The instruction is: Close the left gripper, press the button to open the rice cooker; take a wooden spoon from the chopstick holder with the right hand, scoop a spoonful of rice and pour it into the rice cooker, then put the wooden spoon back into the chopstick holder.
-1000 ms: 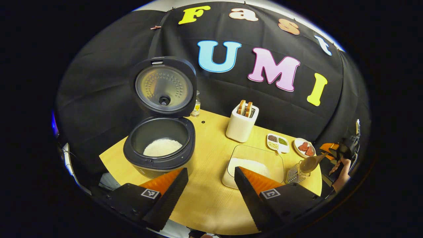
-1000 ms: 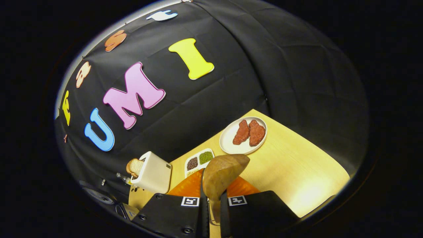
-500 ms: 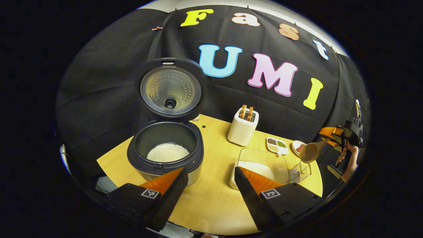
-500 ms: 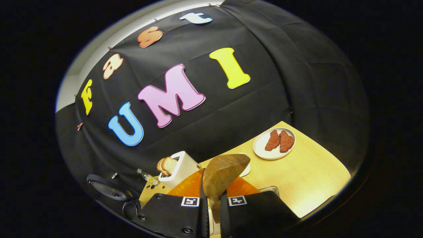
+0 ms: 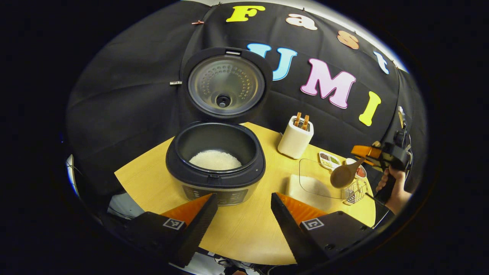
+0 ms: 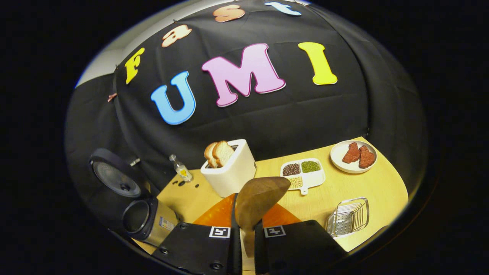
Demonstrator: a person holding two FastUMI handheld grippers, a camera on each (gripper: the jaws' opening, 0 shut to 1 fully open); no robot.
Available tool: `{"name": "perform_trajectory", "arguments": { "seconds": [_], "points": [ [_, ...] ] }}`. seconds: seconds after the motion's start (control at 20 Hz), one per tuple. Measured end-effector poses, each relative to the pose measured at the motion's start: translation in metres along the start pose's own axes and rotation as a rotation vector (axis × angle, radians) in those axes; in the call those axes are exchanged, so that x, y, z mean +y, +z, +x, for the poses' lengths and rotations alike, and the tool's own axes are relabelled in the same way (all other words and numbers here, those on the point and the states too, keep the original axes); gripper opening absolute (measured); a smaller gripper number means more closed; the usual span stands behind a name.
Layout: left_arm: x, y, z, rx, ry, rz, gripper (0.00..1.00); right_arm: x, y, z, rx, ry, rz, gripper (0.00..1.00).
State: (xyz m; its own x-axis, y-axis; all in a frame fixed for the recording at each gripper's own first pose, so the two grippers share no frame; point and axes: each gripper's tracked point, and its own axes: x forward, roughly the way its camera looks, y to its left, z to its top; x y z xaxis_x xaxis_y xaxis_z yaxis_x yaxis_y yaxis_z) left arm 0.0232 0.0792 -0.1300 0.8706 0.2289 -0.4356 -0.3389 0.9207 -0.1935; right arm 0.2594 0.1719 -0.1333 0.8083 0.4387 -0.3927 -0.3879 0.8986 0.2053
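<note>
Both tongs tell different stories: our right gripper [image 6: 244,233] is clamped on the neck of the wooden spoon [image 6: 259,200], whose bowl stands up just ahead of its fingers, while our left gripper [image 5: 240,214] hangs with its jaws spread wide and nothing between them.

Over the last second we have swung the right gripper round. A moment ago it faced the meat plate [image 6: 353,156] and little else; now the chopstick holder [image 6: 347,221] sits low to its right, the toaster [image 6: 229,172] straight ahead, and the rice cooker [image 6: 147,219] far off to its left. From the left gripper we see the spoon [image 5: 344,175] lifted clear above the wire holder [image 5: 355,191] and tipping toward the clear rice container [image 5: 317,183], which lies just ahead and right of the left fingers.

The cooker [image 5: 216,164] stands open directly ahead of the left gripper, lid up, white rice in the pot. So we judge the button press and the spoon pick-up done, and the scoop comes next; the spoon's bowl looks empty.
</note>
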Motion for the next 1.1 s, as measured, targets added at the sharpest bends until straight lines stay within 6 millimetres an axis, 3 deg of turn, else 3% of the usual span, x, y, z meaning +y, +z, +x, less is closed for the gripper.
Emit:
{"name": "perform_trajectory", "arguments": {
  "seconds": [0.1, 0.25, 0.4, 0.85, 1.1],
  "points": [
    [0.008, -0.006, 0.004, 0.015, -0.001, 0.003, 0.96, -0.005, -0.021, 0.004, 0.015, -0.043, -0.075, 0.17],
    [0.018, -0.003, 0.003, 0.008, -0.007, 0.01, 0.96, -0.003, -0.067, 0.002, 0.112, -0.078, -0.069, 0.17],
    [0.029, -0.004, 0.003, 0.007, -0.01, -0.001, 0.96, 0.013, -0.082, 0.004, 0.131, -0.08, 0.008, 0.17],
    [0.037, -0.007, -0.006, 0.007, -0.024, -0.095, 0.96, 0.072, -0.095, 0.021, 0.203, -0.047, 0.273, 0.17],
    [0.046, 0.001, -0.01, -0.014, -0.022, -0.093, 0.96, 0.082, -0.093, 0.022, 0.231, -0.047, 0.395, 0.18]
  ]
}}
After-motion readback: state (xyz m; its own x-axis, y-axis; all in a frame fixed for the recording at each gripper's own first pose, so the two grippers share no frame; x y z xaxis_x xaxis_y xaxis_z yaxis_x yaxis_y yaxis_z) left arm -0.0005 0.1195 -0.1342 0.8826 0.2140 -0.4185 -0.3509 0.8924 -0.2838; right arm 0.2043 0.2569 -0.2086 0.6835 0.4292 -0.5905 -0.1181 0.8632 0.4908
